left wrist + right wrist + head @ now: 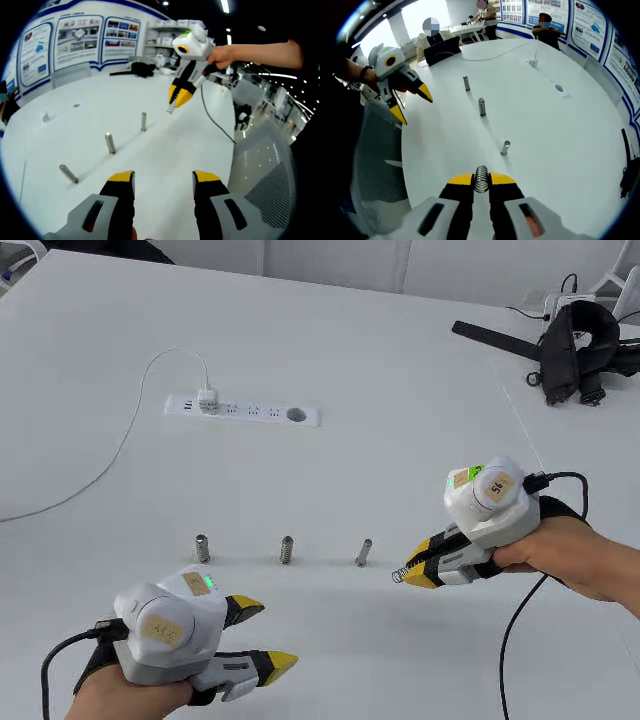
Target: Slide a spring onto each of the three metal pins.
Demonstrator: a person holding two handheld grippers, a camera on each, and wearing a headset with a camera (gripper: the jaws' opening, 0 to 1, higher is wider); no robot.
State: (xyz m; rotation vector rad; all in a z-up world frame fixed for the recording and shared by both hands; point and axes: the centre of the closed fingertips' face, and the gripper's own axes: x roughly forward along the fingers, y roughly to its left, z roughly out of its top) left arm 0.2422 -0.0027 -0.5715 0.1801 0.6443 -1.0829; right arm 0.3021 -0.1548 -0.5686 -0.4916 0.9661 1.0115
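Last fit at the workbench: the R gripper (412,575) hovers just right of the bare pin (363,553), jaws nearly closed on one end of a spring (399,576). The spring pokes out sideways toward that pin w/o touching it. The mid pin (287,549) and far pin (203,547) stand in a row left of the bare pin, each already wearing a spring. The L gripper (265,635) sits well left of the bare pin and nearer the person, jaws wide apart, holding nothing. Likely risks: the spring lies roughly level while the pin stands upright, so unless it's tipped & its bore lined up, the end coil could catch on the pin's top and buckle or pop out of the thin grip. A hard nudge might also knock the pin, as it's unclear whether it's fixed to the table (420,380). Letting go early could send the spring rolling off.
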